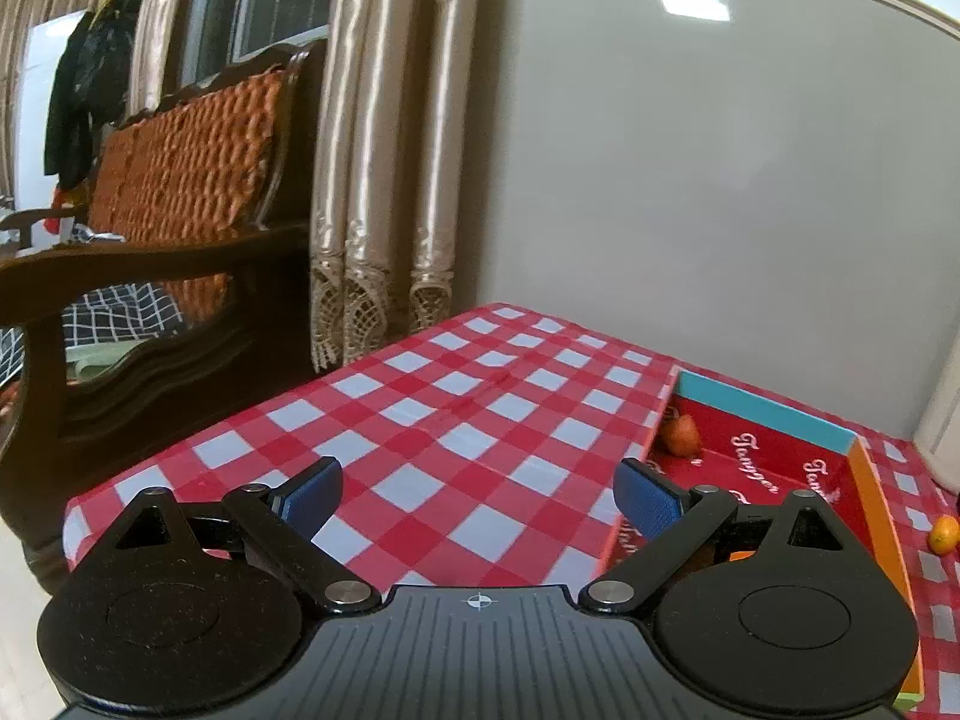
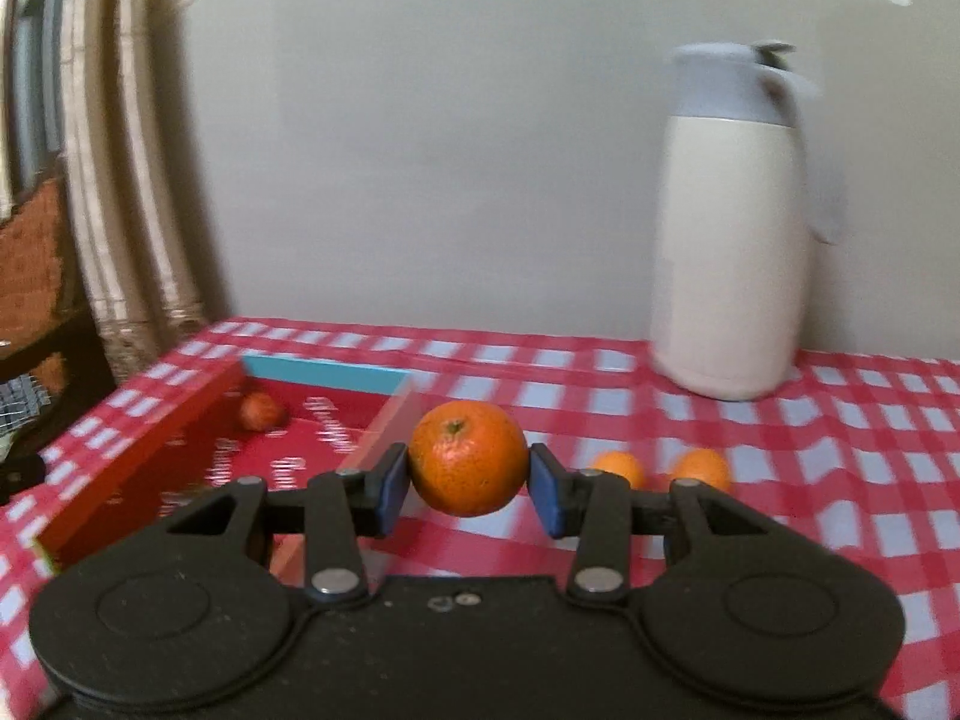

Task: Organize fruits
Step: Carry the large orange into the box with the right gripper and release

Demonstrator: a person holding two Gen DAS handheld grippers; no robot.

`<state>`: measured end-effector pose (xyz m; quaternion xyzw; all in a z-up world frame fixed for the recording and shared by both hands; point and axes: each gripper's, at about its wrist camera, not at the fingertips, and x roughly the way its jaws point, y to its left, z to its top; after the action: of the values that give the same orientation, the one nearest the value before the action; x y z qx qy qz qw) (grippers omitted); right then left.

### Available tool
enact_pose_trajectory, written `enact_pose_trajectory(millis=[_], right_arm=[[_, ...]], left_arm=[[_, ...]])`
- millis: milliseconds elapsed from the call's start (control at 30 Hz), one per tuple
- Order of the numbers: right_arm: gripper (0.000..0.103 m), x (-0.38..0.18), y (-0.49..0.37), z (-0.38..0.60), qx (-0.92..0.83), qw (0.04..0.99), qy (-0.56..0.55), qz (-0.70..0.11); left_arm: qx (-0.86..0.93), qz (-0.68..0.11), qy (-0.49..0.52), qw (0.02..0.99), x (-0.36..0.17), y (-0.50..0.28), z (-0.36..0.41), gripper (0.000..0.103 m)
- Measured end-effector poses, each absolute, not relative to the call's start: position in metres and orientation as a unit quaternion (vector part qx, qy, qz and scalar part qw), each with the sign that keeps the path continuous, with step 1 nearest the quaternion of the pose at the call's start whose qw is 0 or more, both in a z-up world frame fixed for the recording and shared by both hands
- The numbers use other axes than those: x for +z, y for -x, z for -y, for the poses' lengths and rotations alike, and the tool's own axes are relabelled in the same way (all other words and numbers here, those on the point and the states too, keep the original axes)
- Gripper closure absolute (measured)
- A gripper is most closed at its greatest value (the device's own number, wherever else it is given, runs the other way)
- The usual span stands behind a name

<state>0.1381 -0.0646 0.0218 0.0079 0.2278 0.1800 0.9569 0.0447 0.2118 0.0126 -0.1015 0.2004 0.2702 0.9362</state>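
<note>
Bench [image 2: 780, 480] in red gingham carries a white thermos jug [image 2: 729, 240] and a red box [image 2: 180, 420] (one tangerine [image 2: 261, 411] inside). Right claw [image 2: 469, 483] pinches another tangerine [image 2: 469, 459] beside the box, likely bound there; left claw [image 1: 477, 495] hangs spread, empty.

White cursive lettering is printed on the red floor of the box [image 1: 774, 450]. In the left wrist view one word can be read as "Tangor", near the far blue wall of the box; a second copy beside it, toward the orange wall, is cut off after "Tan", and further fragments nearer the front edge are hidden behind the gripper. In the right wrist view the same white script on the box floor [image 2: 312, 438] is blurred and cannot be read
</note>
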Motion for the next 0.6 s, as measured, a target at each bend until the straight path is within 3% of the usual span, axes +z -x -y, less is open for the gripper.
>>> enact_pose_trajectory(millis=[600], right_arm=[[0.06,0.005,-0.127,-0.009,0.257,0.934,0.052,-0.243]], left_arm=[[0.292,-0.196,0.107,0.93,0.012,-0.033,-0.235,0.007]])
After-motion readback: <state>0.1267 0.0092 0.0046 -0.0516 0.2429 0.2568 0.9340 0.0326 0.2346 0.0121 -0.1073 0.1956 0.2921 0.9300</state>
